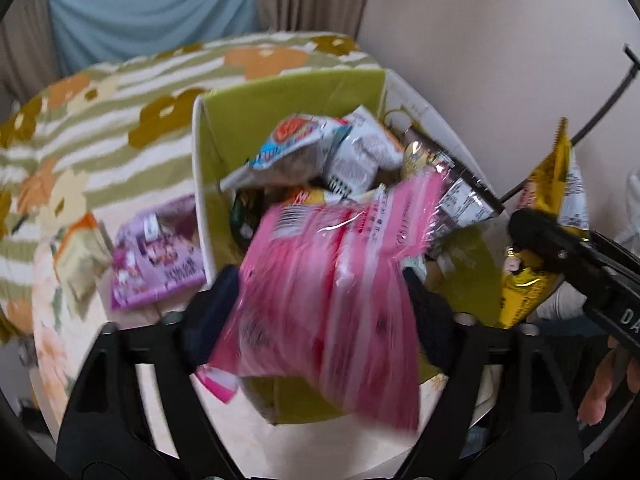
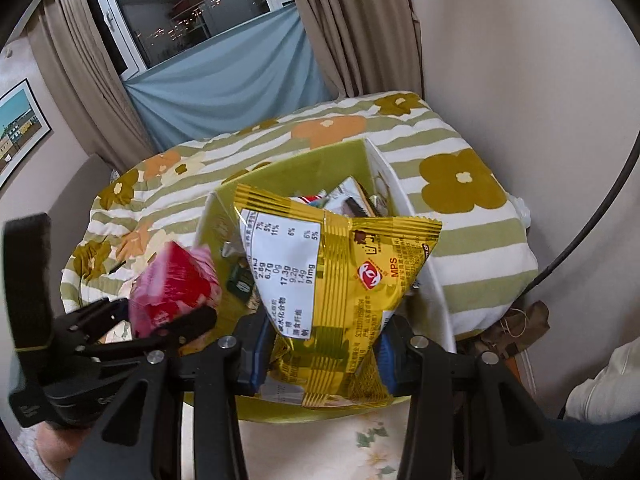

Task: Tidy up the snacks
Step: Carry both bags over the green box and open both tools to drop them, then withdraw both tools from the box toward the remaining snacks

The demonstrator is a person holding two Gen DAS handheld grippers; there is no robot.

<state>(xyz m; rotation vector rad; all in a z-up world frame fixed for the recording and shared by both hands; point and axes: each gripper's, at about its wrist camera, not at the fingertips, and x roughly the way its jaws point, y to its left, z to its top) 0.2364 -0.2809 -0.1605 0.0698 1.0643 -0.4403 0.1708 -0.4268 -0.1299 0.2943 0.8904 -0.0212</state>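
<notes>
Behind everything you have the quilt (image 2: 460, 216), striped green and white with big flowers. On it stands the box (image 1: 224, 120), green inside and white outside, already piled with snack packets. Your left gripper (image 1: 320, 308) is above the near end of the box; its fingers stand wide on either side of the pink bag (image 1: 320, 300), and the blur does not let you tell whether the pads press it. Your right gripper (image 2: 320, 360) is clamped on the bottom edge of the yellow bag (image 2: 340, 280), which stands upright over the box's near rim. Left of the box lies a purple packet (image 1: 156, 256), with a small pale packet (image 1: 80, 256) beside it.
</notes>
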